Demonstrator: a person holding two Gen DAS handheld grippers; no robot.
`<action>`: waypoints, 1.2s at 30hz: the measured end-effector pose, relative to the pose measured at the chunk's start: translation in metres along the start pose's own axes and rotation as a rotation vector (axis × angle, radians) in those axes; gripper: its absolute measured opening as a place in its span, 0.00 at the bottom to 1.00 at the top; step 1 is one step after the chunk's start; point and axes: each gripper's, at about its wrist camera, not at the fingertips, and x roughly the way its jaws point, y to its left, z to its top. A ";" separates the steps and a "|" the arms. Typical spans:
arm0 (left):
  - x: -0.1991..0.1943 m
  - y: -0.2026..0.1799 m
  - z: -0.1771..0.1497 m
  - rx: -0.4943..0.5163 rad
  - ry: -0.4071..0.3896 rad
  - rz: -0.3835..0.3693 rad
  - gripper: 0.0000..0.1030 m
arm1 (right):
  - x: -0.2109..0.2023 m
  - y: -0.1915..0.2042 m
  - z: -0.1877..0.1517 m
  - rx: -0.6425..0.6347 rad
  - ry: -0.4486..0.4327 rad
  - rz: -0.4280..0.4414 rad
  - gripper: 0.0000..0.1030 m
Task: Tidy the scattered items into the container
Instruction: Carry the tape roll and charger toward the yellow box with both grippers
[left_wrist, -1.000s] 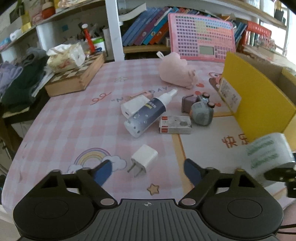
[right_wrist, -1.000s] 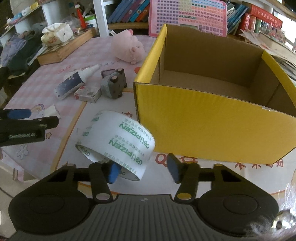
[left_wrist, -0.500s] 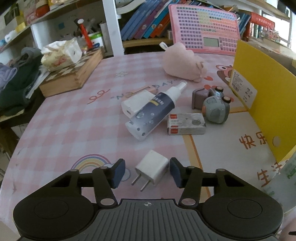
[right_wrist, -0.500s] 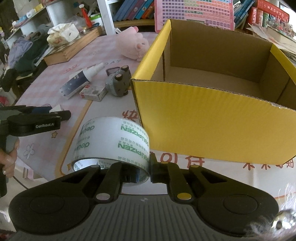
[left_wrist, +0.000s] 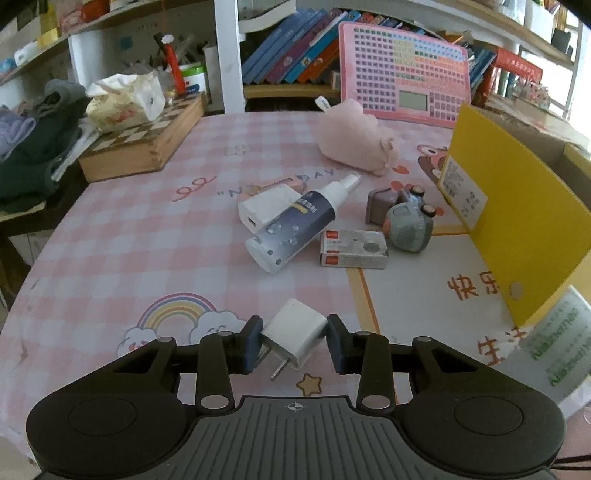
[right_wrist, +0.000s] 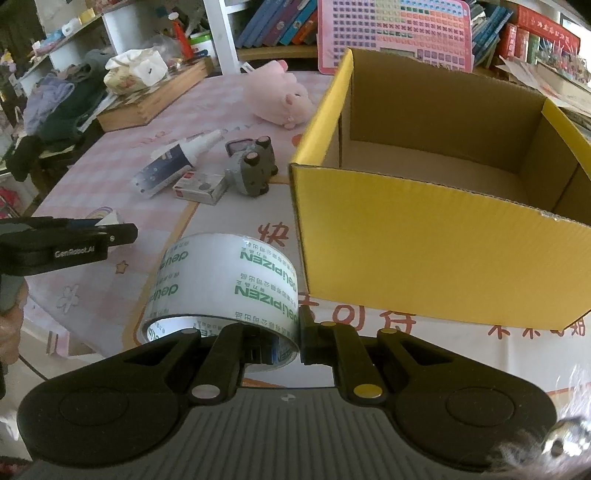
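My left gripper (left_wrist: 293, 343) is shut on a white plug charger (left_wrist: 295, 334) low over the pink tablecloth. My right gripper (right_wrist: 284, 343) is shut on the wall of a clear tape roll (right_wrist: 229, 280) with green print, held in front of the yellow cardboard box's (right_wrist: 424, 236) near left corner. The box is open and looks empty inside. The tape also shows at the right edge of the left wrist view (left_wrist: 557, 343). On the table lie a spray bottle (left_wrist: 295, 225), a white adapter (left_wrist: 266, 206), a small staples box (left_wrist: 352, 253), a grey toy car (left_wrist: 406, 227) and a pink plush pig (left_wrist: 354, 142).
A wooden chess box (left_wrist: 144, 140) with a tissue pack stands at the far left. A pink keyboard toy (left_wrist: 406, 88) leans against bookshelves at the back. Dark clothes (left_wrist: 29, 147) hang off the table's left side. The left gripper shows at the left of the right wrist view (right_wrist: 66, 243).
My left gripper moved forward and closed on the plug charger. My right gripper closed on the tape roll's wall and lifted it slightly toward the box.
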 end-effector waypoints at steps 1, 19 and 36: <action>-0.003 0.001 -0.001 -0.004 -0.002 -0.007 0.34 | -0.001 0.001 0.000 -0.001 -0.004 0.000 0.09; -0.085 0.010 -0.017 -0.080 -0.109 -0.131 0.34 | -0.049 0.019 -0.016 0.039 -0.084 -0.033 0.09; -0.149 -0.005 -0.040 0.001 -0.191 -0.278 0.34 | -0.122 0.025 -0.069 0.163 -0.144 -0.122 0.09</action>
